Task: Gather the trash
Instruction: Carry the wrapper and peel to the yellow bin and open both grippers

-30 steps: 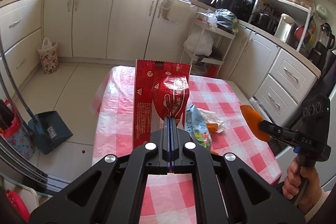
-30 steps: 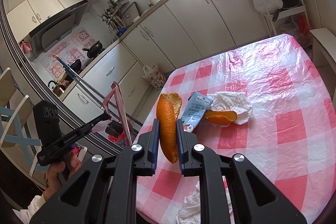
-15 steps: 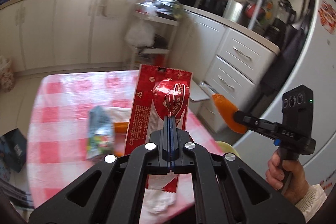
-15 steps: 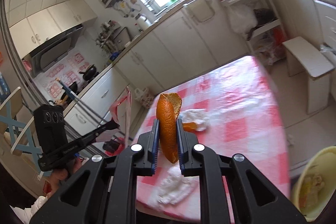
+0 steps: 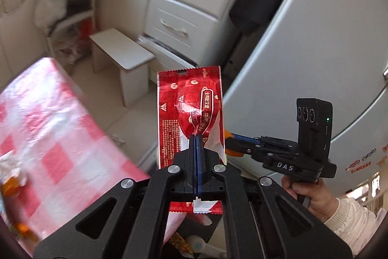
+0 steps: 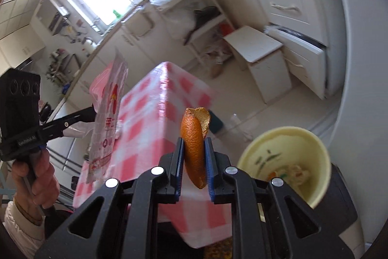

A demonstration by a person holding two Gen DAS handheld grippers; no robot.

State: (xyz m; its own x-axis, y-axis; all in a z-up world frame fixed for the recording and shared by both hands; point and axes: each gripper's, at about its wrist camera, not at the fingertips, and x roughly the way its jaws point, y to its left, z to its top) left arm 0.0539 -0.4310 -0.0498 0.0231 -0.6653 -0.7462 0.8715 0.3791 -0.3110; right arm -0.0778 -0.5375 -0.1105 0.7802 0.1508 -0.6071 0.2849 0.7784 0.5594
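My left gripper [image 5: 196, 137] is shut on a red snack wrapper [image 5: 191, 111], which stands upright past the corner of the pink-checked table [image 5: 48, 128]. The right gripper [image 6: 194, 141] is shut on a curled orange peel [image 6: 194, 149]. It hovers beside and slightly left of a pale yellow bin [image 6: 312, 152] that holds some scraps. In the left wrist view the right gripper [image 5: 229, 145] pokes out from behind the wrapper, its peel mostly hidden. The right wrist view shows the left gripper [image 6: 93, 113] with the wrapper [image 6: 106, 118] over the table [image 6: 150, 113].
A grey fridge [image 5: 303, 40] rises close on the right. A white stool [image 5: 121, 55] and white drawers [image 5: 184, 4] stand beyond the table. Tissue and orange peel [image 5: 9, 183] lie on the cloth at the left edge. Bare floor [image 6: 278, 113] lies between the table and the fridge.
Both grippers swung right, off the table top and past its corner toward the fridge, each still holding its piece. The yellow bin came into the right wrist view and grew larger.
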